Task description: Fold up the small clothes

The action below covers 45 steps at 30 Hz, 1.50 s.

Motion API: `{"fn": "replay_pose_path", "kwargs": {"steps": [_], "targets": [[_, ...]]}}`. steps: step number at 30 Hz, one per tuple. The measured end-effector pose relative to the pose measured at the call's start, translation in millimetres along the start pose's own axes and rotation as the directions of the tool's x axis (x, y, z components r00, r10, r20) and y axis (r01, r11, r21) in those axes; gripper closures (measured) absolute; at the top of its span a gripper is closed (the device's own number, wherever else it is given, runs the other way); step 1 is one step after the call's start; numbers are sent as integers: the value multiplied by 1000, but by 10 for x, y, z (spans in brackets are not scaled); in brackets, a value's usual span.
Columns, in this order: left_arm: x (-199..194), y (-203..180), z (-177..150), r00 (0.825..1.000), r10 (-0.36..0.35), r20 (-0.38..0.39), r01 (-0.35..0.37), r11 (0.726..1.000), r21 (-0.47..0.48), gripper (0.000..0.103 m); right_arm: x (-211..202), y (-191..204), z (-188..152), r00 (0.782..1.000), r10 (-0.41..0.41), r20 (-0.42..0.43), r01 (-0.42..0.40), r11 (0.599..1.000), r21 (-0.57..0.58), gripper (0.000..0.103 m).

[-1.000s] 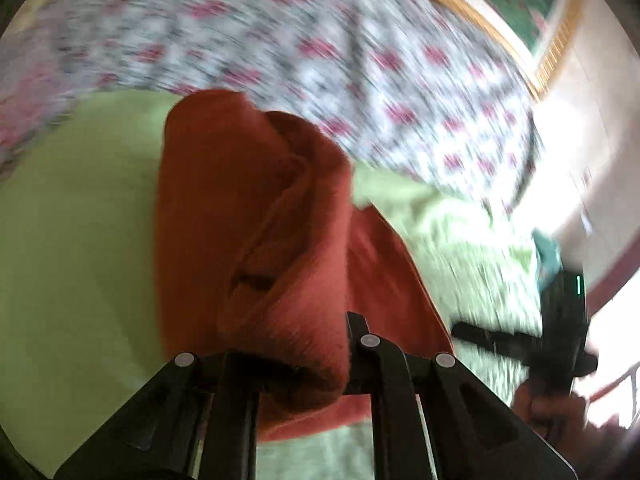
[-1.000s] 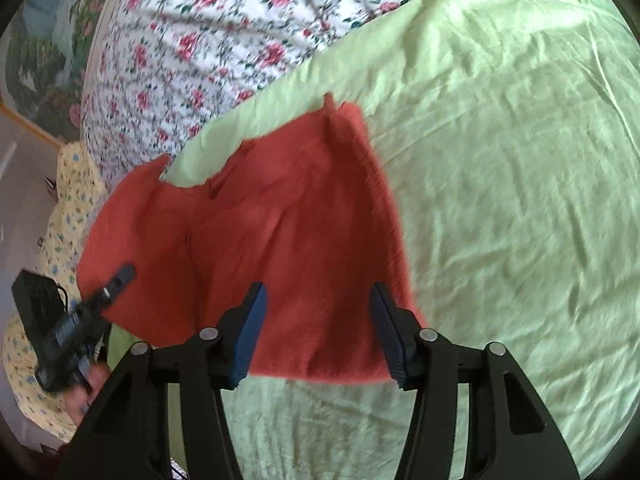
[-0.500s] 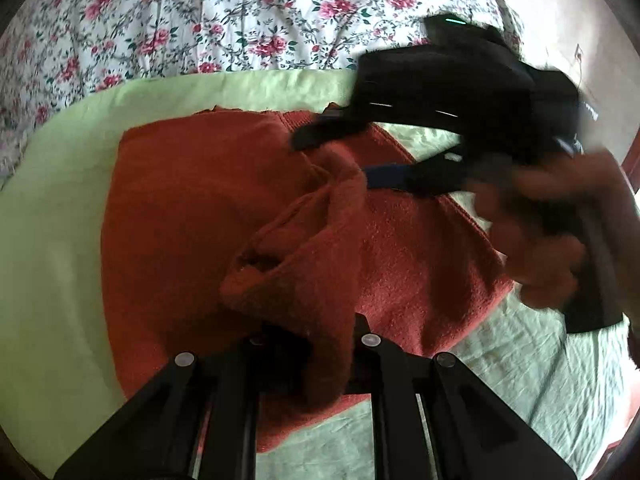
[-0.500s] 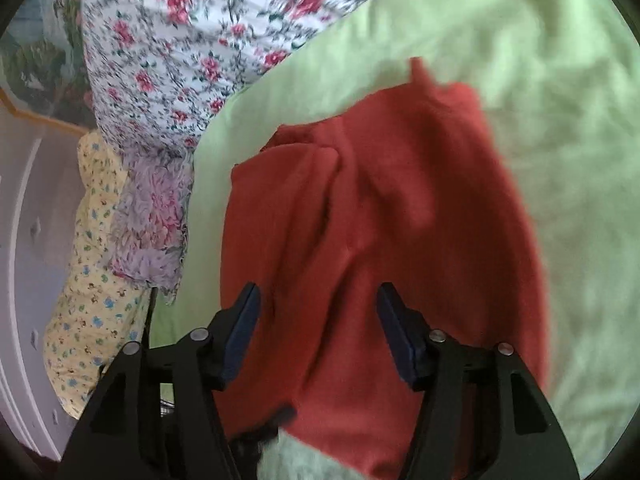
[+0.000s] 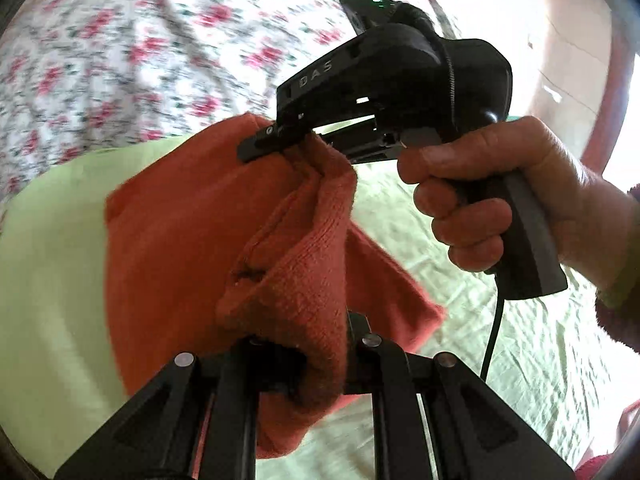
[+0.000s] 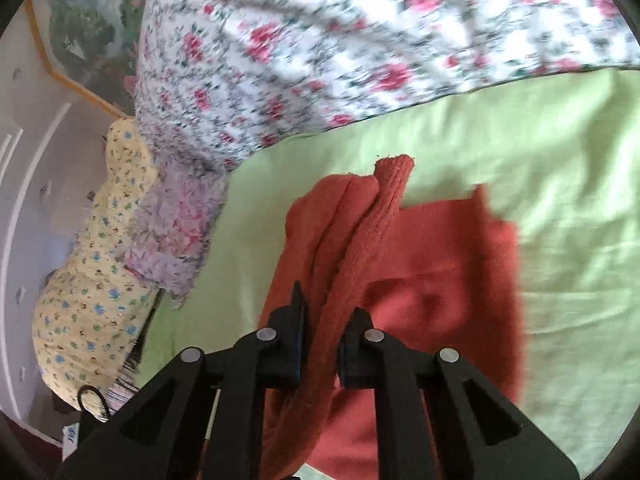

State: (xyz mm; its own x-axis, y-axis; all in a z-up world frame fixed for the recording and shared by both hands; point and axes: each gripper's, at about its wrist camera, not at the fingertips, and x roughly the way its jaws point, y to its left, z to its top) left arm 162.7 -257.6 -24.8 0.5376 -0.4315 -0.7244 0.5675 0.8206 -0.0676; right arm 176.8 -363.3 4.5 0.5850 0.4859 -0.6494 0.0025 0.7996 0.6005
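Rust-red knitted cloth [image 5: 172, 248] hangs gathered between the two claws above a pale green sheet [image 5: 48, 280], with part of it still lying spread on that sheet. The left claw [image 5: 308, 364] is clamped on a thick bunched fold at the near end, its black fingers [image 5: 236, 392] pressed into the fabric from both sides so that the wad bulges out in front. From the left wrist view, the right claw [image 5: 288, 140] comes in from the upper right, held by a bare hand [image 5: 492, 200] wrapped round its black grip, and its tip is pinched tight on a folded edge at the far end of the cloth. From the right wrist view, the right claw [image 6: 322, 344] has its fingers [image 6: 294, 336] drawn close together on a ribbed strip of the same cloth [image 6: 440, 280], which runs up and away between them to a raised end. A flowered quilt [image 6: 320, 40] lies beyond the green sheet [image 6: 560, 160], and a yellow printed pillow [image 6: 92, 272] sits off to the left beside it. Both views are somewhat blurred.
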Motion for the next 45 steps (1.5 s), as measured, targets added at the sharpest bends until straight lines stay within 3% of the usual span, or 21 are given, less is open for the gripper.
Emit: {"fn": "replay_pose_path", "kwargs": {"steps": [4,7,9,11,13,15,18,21,24,27,31,33,34,35,40,43,45], "targets": [[353,-103,-64,997,-28,-78,27,1000,-11,89,61,-415,-116,994,-96,-45,98,994,47,90],[446,-125,-72,994,-63,-88,62,998,-17,83,115,-553,-162,991,-122,-46,125,990,67,90],[499,-127,-83,989,-92,-114,90,996,-26,62,131,-582,-159,993,-116,-37,119,990,77,89],[513,-124,-93,983,-124,-135,121,992,-29,50,168,-604,-154,990,-131,-57,136,986,94,85],[440,-144,-133,982,-130,-140,130,991,-11,47,119,-659,-147,985,-162,-62,168,979,116,81],[331,-120,-166,979,-140,-145,140,990,-9,44,-40,-675,-163,977,-209,-26,211,970,124,71],[117,-6,-209,980,-150,-131,146,988,-44,34,-365,-637,-242,951,-306,50,298,946,127,70],[-145,213,-275,986,-125,-107,113,987,-116,30,-611,-471,-358,958,-261,118,249,962,108,70],[-292,596,-306,994,-61,-95,39,974,-224,26,-577,-252,-469,973,-211,97,207,977,54,70],[-271,1078,-333,993,7,-120,-48,938,-344,25,-311,-237,-538,968,-249,22,248,968,48,70],[-203,1465,-473,988,4,-153,-76,878,-472,25,-62,-447,-592,943,-331,-46,334,938,97,70],[-164,1537,-500,986,2,-164,-85,860,-503,25,-54,-535,-615,951,-306,-39,308,940,145,71],[-133,1573,-514,985,-1,-172,-90,849,-521,25,-64,-554,-624,957,-287,-37,290,944,158,77],[-114,1594,-522,985,-11,-171,-84,838,-539,25,-82,-565,-614,962,-272,-37,274,947,168,93],[-76,1615,-513,987,-39,-158,-57,827,-559,24,-502,-305,-415,974,-204,96,189,970,151,94],[33,1607,-498,984,-59,-170,-48,824,-564,24,-514,-268,-369,955,-276,110,268,960,84,94],[143,1563,-475,980,-66,-187,-50,828,-559,24,-393,-417,-417,942,-329,68,323,943,76,94]]}}
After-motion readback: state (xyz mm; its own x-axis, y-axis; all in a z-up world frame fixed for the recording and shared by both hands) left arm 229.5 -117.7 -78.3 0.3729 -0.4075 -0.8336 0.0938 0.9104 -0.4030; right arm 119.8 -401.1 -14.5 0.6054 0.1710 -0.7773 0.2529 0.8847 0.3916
